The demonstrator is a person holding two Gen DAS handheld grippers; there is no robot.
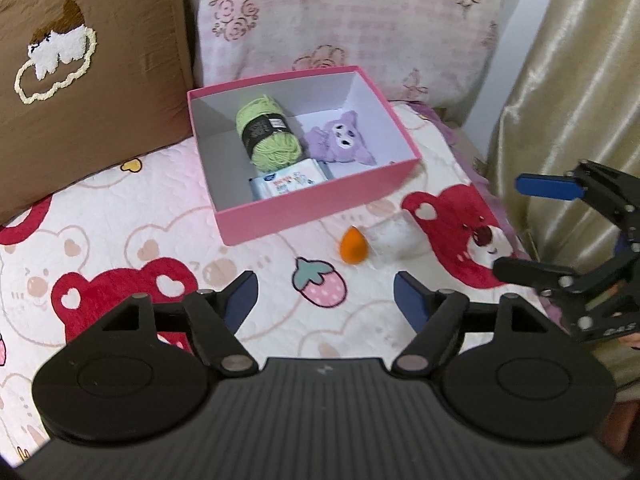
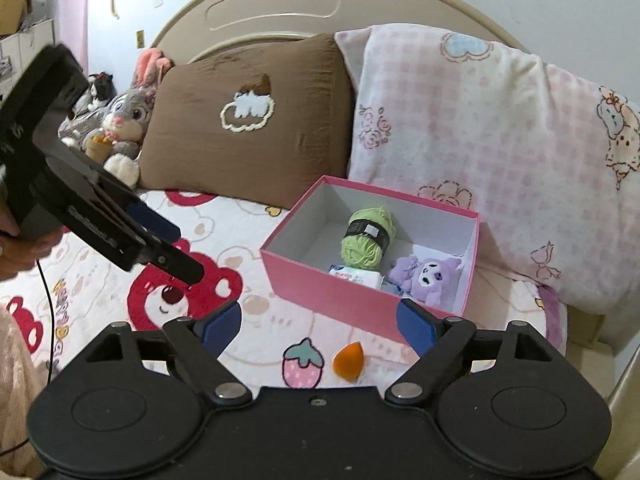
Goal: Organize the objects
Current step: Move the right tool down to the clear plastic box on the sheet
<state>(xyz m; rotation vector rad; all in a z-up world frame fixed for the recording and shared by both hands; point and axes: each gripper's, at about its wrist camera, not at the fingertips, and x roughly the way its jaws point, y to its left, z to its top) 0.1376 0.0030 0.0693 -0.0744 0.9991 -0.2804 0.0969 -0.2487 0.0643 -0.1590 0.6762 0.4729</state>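
Item 1, nearest your lens: your right gripper [image 2: 318, 326], jaws spread wide and holding nothing, poised over the bedspread [image 2: 248, 248]. Between and just beyond its blue pads lies the orange sponge [image 2: 347, 362], loose on the quilt, beside a printed strawberry.

Item 2: your left gripper [image 1: 325, 300], jaws likewise wide and empty, hovering short of the same sponge.

Item 3: a small translucent packet [image 1: 394, 240], blurred, touching or just beside the sponge; what it contains cannot be told.

Item 4: the pink box [image 2: 332, 296], open, standing just past the sponge. Already inside: green yarn [image 2: 366, 238], a purple plush [image 2: 426, 276] and a wipes pack [image 2: 356, 277].

Item 5, furthest: brown pillow [image 2: 248, 128], pink checked pillow [image 2: 480, 152], a grey rabbit toy [image 2: 122, 120] against the headboard.

Status, by your count: three pieces boxed, two apparently left outside. The sponge looks the likelier next pick.
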